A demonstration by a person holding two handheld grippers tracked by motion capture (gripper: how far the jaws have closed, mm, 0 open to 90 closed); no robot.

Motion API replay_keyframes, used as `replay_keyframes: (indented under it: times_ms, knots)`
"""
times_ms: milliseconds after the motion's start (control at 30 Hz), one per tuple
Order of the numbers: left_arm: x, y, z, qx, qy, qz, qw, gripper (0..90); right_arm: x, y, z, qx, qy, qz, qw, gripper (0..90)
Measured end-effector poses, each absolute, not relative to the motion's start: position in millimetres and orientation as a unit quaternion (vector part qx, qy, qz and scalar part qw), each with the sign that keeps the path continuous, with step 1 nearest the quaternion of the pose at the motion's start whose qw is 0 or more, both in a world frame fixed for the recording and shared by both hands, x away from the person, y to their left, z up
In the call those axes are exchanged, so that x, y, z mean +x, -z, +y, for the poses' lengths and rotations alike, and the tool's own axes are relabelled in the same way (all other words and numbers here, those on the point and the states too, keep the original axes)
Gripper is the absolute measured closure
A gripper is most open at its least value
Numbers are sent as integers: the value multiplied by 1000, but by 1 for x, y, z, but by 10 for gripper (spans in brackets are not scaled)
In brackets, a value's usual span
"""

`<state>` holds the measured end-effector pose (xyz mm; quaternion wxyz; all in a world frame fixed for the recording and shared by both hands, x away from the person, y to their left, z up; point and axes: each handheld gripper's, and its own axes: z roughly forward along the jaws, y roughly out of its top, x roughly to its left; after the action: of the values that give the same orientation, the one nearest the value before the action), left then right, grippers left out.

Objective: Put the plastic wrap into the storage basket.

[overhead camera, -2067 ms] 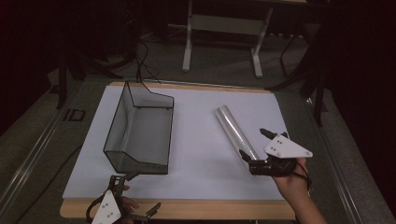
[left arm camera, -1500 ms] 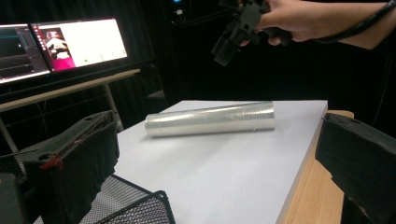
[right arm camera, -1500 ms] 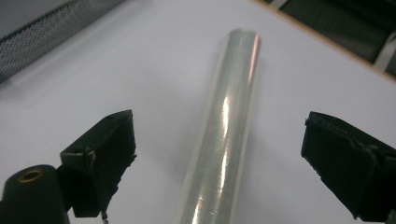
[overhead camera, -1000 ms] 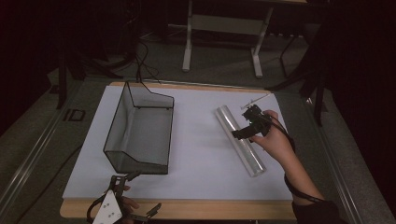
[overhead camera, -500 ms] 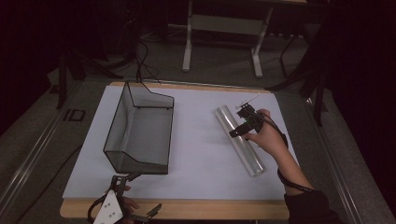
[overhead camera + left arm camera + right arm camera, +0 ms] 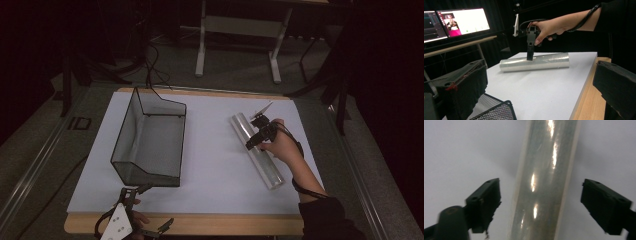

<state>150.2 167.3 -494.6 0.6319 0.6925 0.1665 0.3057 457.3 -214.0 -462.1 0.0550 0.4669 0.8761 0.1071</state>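
- On the counter [image 6: 215, 165], high view: right gripper [image 6: 258, 135] over far part of clear roll [image 6: 256, 150], right side; wire basket [image 6: 150, 142] left, empty; left gripper [image 6: 131, 220] near edge, jaws apart.
- Left gripper view: right gripper [image 6: 530, 53] points down at roll [image 6: 535, 62].
- Right gripper view: jaws apart astride roll [image 6: 544, 182], no grasp yet; lifting probably left.

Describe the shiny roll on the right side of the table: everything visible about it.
The roll is a long cylinder wrapped in clear, glossy film that catches streaks of light. It lies flat on the white table cover, running diagonally from far left to near right, well apart from the black mesh basket. The right gripper is poised above its far half, jaws open and straddling it; whether they touch it cannot be told.
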Motion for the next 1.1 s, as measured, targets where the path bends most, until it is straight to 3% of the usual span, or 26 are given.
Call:
replay_keyframes:
  times_ms: [767, 1100]
  knots:
    - [150, 495, 167, 694, -307, 165, 630, 0, 476, 498, -206, 502, -38, 864, 16, 244]
    - [150, 495, 167, 695, -308, 164, 629, 0, 473, 504, -199, 497, -21, 867, 22, 296]
